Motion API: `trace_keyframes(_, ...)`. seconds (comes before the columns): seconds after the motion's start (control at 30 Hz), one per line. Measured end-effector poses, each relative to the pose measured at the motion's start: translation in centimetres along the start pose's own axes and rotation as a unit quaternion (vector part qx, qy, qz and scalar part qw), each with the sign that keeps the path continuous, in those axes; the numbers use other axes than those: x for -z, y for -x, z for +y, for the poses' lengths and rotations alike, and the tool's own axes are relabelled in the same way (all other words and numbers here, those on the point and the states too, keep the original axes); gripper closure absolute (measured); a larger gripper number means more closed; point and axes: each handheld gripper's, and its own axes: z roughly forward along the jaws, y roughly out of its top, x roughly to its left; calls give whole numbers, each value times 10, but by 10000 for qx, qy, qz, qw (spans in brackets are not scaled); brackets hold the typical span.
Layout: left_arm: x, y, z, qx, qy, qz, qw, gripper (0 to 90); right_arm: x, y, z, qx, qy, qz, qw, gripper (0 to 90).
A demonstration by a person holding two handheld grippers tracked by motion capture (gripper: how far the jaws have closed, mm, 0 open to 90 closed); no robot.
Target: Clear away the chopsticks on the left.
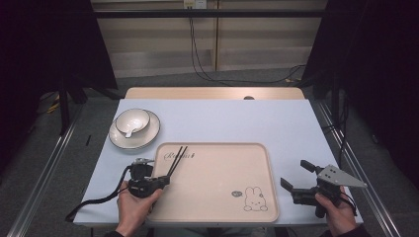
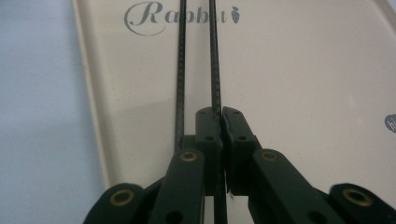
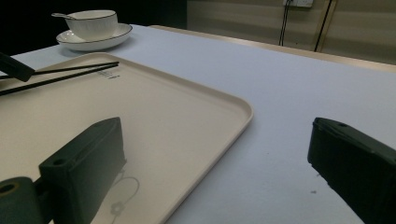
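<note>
High view looks down on the whole worktop (image 1: 276,118), which has a pale blue cover. A big cream tray (image 1: 217,182) lies near the front edge, with a little rabbit drawn in one corner. The left claw (image 1: 163,180) sits at the tray's left edge, and two black chopsticks (image 1: 176,160) stick out from it and lie across the tray's top left corner. Behind the tray, to the left, a white bowl (image 1: 132,121) stands on a white plate (image 1: 148,133) with a spoon (image 1: 129,132) in it. The right claw (image 1: 295,174) is off the tray, over the blue cover to its right, with its jaws wide apart and nothing between them. Left gripper view goes in very close (you cannot see this from above): the jaws of the left claw (image 2: 221,122) are squeezed tight on one chopstick (image 2: 215,60), while the other chopstick (image 2: 180,70) runs just beside the jaws on the left. It also shows the word "Rabbit" printed on the tray (image 2: 303,79). Right gripper view looks low across the tray (image 3: 177,116), with its own two jaws far apart, and the chopsticks (image 3: 65,73) far off at the left.
</note>
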Motion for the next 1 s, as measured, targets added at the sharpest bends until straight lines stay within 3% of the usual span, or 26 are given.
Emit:
trace_keyframes(0.1, -1, -1, 0, 19, 57, 41, 10000, 863, 0, 0, 0, 1, -4, 8, 10000, 35)
trace_keyframes(0.23, -6, -1, -1, -17, -110, 25, 9999, 862, 0, 0, 0, -10, -11, -5, 10000, 35)
trace_keyframes(0.3, -7, -2, -1, -109, -127, 149, 9997, 862, -1, 0, 0, -12, -15, 1, 10000, 35)
trace_keyframes(0.47, -12, -2, -2, -139, -233, 190, 9995, 860, 0, 0, 0, -14, -18, 4, 10000, 35)
trace_keyframes(0.7, -12, -2, -3, -160, -194, 166, 9995, 855, 0, 0, 0, 11, -47, 36, 10000, 35)
trace_keyframes(1.0, -10, -3, -2, -339, -116, -33, 9994, 783, 0, 0, 0, 5, -41, 32, 10000, 35)
